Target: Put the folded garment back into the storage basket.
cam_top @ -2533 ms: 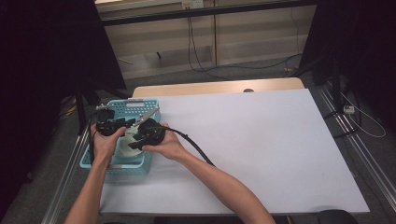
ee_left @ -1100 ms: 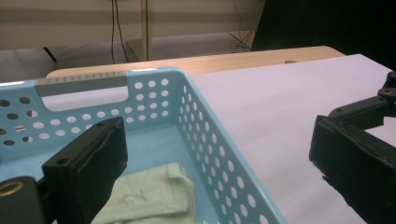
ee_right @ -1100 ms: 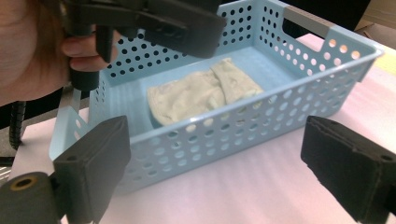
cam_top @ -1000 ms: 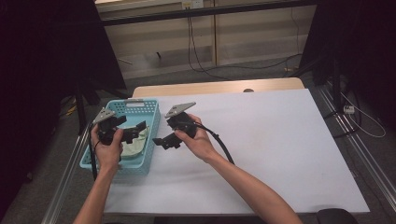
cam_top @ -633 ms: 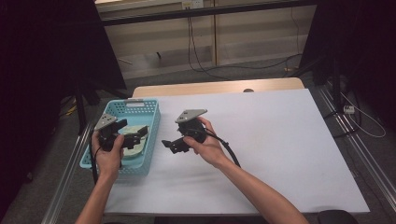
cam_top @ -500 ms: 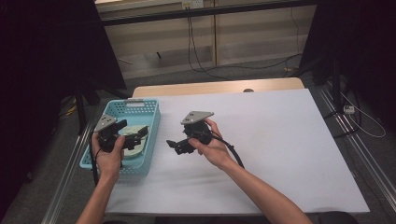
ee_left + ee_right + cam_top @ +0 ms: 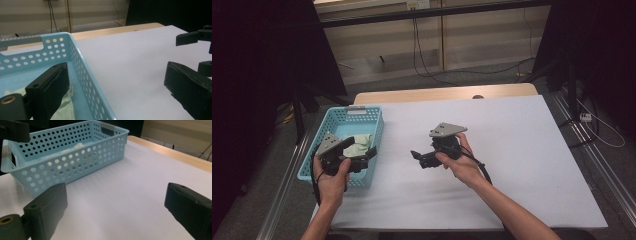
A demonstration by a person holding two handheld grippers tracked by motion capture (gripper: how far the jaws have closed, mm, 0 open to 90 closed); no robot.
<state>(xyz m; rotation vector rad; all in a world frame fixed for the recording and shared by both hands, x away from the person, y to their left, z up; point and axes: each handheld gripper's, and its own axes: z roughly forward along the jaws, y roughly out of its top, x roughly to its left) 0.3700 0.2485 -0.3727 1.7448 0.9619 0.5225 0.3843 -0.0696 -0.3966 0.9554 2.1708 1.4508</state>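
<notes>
A light blue perforated basket (image 7: 372, 131) (image 7: 82, 75) (image 7: 75, 165) stands at the table's left edge with a pale green cloth (image 7: 358, 144) (image 7: 63, 112) lying in it. My left gripper (image 7: 361, 157) (image 7: 115, 100) hovers open over the basket's near right corner, one jaw above the cloth and the other outside the wall. My right gripper (image 7: 418, 158) (image 7: 115, 215) is open over the bare white table (image 7: 512, 150), to the right of the basket and pointing toward it. Nothing sits between either pair of jaws. The right gripper's (image 7: 197, 40) jaws also appear at the far right of the left gripper view.
The white table surface (image 7: 125, 182) stretches wide to the right and front of the basket. A wooden strip (image 7: 447, 94) borders the table's far edge. Cables (image 7: 422, 45) and dark stands lie on the floor beyond.
Both grippers were together at the basket; my right gripper has since moved right, out over the table. My left gripper has drawn back to the basket's near right corner.
</notes>
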